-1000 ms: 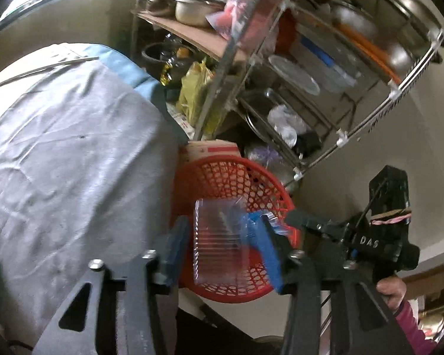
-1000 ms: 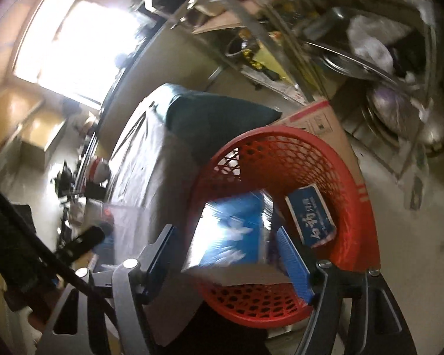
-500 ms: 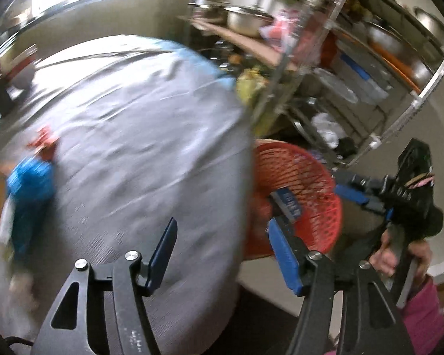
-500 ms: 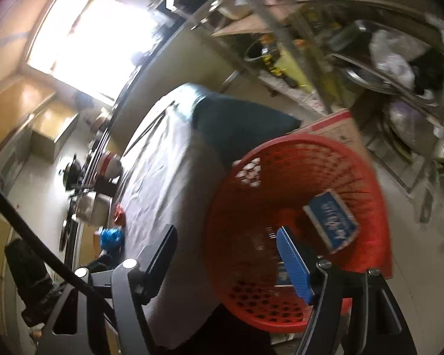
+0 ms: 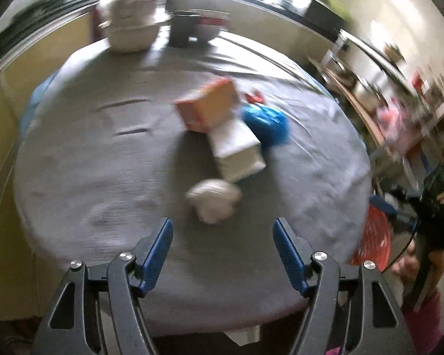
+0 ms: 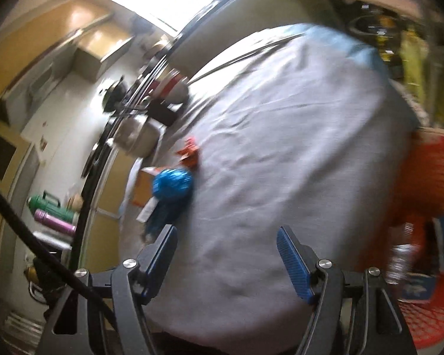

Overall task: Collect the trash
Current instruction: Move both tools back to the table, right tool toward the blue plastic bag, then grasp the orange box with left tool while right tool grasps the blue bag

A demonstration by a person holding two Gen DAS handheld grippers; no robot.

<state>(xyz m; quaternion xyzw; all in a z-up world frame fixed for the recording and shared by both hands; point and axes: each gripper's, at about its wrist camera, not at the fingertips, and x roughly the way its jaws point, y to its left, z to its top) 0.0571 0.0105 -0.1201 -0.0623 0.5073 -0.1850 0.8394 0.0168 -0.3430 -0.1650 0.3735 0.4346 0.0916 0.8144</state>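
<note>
My left gripper [image 5: 223, 254] is open and empty above the near part of a grey-clothed table [image 5: 88, 177]. Ahead of it lie a crumpled white wad [image 5: 213, 199], a white carton [image 5: 236, 151], an orange box [image 5: 207, 108], a blue crumpled bag [image 5: 266, 122] and a small red scrap [image 5: 253, 97]. My right gripper [image 6: 226, 259] is open and empty over the table edge. The blue bag [image 6: 171, 186] and red scrap [image 6: 189, 153] lie ahead to its left. The red mesh basket [image 6: 429, 183] with discarded packaging sits at its right; it also shows in the left wrist view [image 5: 373, 242].
Bowls and pots [image 5: 130, 29] stand at the table's far edge, and a metal pot [image 6: 139, 136] shows in the right wrist view. A cluttered metal rack [image 5: 399, 112] stands right of the table. Thermos flasks [image 6: 53, 213] stand on a side counter.
Both grippers let their items, a clear tray and a blue pack, drop into the red basket, opened, and swung from the basket back toward the table trash.
</note>
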